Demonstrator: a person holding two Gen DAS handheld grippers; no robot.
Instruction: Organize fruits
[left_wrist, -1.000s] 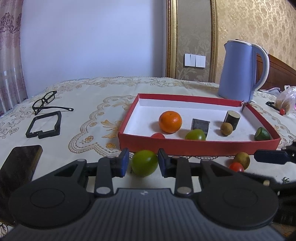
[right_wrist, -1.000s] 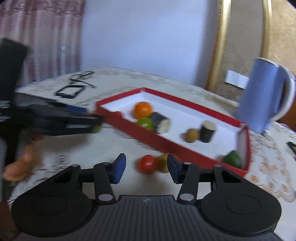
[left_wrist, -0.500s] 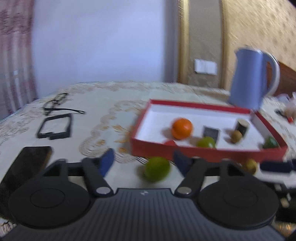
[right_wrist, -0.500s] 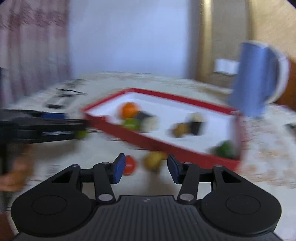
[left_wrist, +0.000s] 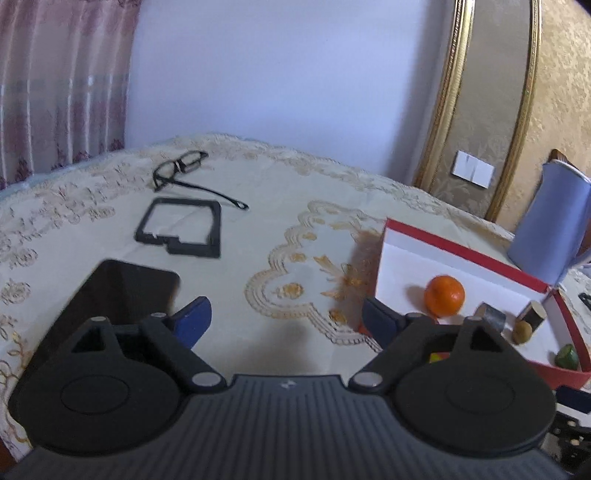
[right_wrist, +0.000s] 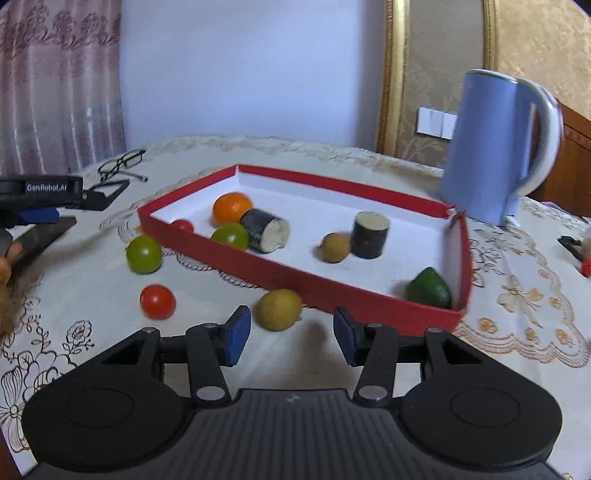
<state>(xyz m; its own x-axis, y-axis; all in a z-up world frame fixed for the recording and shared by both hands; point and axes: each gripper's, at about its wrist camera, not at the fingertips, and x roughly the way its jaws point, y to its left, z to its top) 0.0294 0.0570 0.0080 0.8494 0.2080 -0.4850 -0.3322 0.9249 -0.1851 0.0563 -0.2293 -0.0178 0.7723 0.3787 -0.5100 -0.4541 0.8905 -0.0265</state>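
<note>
Since a second ago the left tool has let go of the green fruit and swung away to the left; its jaws are opening over bare cloth, nothing between them. That round, glossy fruit now sits on the counter just outside the near-left wall of the box.

Cream cloth with gold scalloped embroidery covers the counter. A tall, smooth blue kettle stands behind the box's far-right corner. The shallow rectangular box has red walls and a white floor. Inside lie a round orange, a dark cylinder on its side with a pale cut end, an upright dark cylinder, a green wedge-shaped fruit in the near-right corner, a green round fruit, a brownish round fruit and a small red tomato.

Outside the box, a yellow-brown fruit rests against the near wall and a shiny red tomato lies to its left. The right tool hangs just short of the yellow-brown fruit, jaws parted and gripping nothing. To the left lie a dark phone, a black frame and folded spectacles.
</note>
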